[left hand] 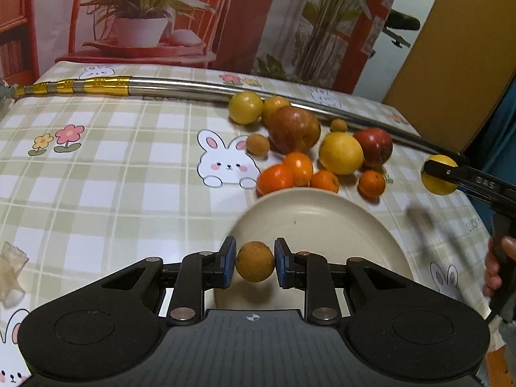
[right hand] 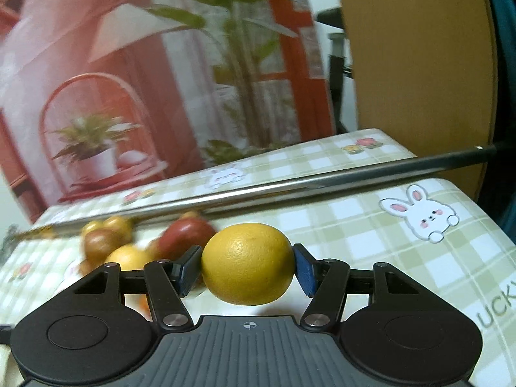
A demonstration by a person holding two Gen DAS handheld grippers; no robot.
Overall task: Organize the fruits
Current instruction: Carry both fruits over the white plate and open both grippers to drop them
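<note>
Tablecloth [left hand: 106, 174]: green-and-white check, printed with white rabbits and flowers. Metal pole [left hand: 180, 85]: silver, gold-banded at its 9 o'clock end, lying across the cloth's far side. Backdrop [left hand: 145, 16]: printed red chair and potted plant, toward 12 o'clock. Brown board [left hand: 451, 48]: at 2 o'clock.

tablecloth [right hand: 354, 225]: "UCKY", cut off | right hand-held gripper [left hand: 440, 174]: "DAS", blurred, uncertain
</note>
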